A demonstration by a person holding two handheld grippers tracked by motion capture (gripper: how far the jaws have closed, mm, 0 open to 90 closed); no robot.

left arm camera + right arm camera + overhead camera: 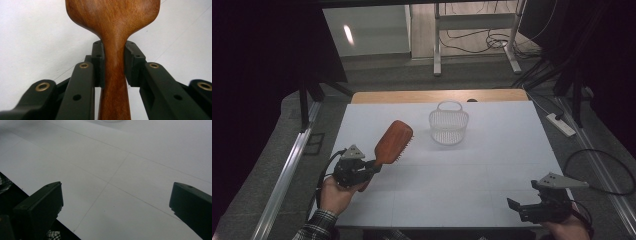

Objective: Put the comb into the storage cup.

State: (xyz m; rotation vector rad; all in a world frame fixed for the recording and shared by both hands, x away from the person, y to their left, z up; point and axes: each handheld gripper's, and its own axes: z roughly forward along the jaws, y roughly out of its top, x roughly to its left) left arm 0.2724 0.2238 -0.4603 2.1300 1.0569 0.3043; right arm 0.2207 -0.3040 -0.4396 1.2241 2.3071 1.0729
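Left claw (371, 167) is clamped on the neck of the wooden hairbrush (393, 142), holding it lifted over the left side of the white worktop (472, 190), head angled toward the white mesh basket (448, 125). Judged rigid, light, head-heavy; polished wood likely slick. The neck just below the paddle (113, 57) suits the grip, clear of the bristles. Right claw (518, 209) rests at the near right edge, jaws spread wide, holding nothing.
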